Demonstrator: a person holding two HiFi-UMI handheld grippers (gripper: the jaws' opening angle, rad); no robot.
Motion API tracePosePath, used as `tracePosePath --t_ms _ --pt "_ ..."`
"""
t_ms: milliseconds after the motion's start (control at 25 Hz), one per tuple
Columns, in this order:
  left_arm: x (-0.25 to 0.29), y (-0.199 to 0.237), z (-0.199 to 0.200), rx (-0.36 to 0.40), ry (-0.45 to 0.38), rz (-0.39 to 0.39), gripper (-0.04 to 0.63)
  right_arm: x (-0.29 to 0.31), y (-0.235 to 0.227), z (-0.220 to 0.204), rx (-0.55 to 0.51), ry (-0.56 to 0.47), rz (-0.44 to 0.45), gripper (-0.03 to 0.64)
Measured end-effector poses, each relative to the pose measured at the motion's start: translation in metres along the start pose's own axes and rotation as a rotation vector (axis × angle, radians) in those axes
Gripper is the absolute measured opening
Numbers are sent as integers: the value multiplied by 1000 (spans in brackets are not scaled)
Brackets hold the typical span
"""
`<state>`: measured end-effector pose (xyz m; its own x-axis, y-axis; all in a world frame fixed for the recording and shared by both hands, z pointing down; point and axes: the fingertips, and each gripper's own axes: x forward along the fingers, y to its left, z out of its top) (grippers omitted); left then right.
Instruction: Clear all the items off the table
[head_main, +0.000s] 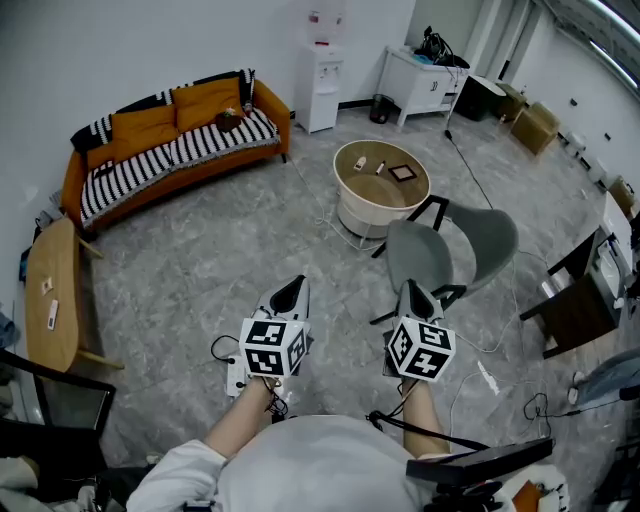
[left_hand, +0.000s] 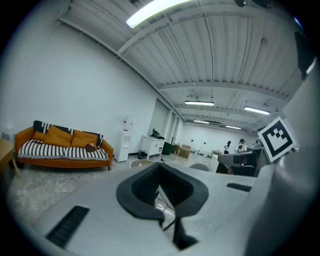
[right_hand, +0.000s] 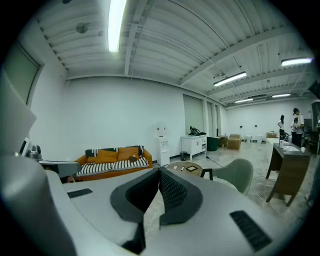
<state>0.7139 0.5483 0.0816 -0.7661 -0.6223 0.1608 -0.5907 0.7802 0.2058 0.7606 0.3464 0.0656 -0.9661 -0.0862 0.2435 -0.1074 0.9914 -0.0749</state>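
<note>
At the left edge of the head view, a wooden side table (head_main: 52, 285) carries two small pale things, too small to identify. In the upper left, an orange sofa (head_main: 175, 140) with a striped seat stands against the wall.

Lower centre, the left gripper (head_main: 296, 284) is held above the grey floor. In the left gripper view, its fingers (left_hand: 142, 189) are pressed together at the tips with nothing between them.

At the top centre, a white water dispenser (head_main: 322, 80) stands by the wall. Below and right of it, in the upper middle, is the round table (head_main: 360, 215), well apart from both grippers. On its top lie a small white item (head_main: 360, 161), a short stick-like item (head_main: 380, 168) and a dark square frame (head_main: 402, 172).

The right gripper (head_main: 414, 290) hangs beside the left one. In the right gripper view, its fingers (right_hand: 176, 192) are likewise closed on nothing. A grey chair (head_main: 455, 245) stands just below and right of the round table.
</note>
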Motion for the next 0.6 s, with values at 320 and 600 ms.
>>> tracePosePath --t_ms 320,600 --pt "0 16 -11 -20 24 1 8 4 -4 -16 27 44 -42 23" --pt "26 21 -13 -16 35 3 8 32 -17 -24 36 69 -46 23"
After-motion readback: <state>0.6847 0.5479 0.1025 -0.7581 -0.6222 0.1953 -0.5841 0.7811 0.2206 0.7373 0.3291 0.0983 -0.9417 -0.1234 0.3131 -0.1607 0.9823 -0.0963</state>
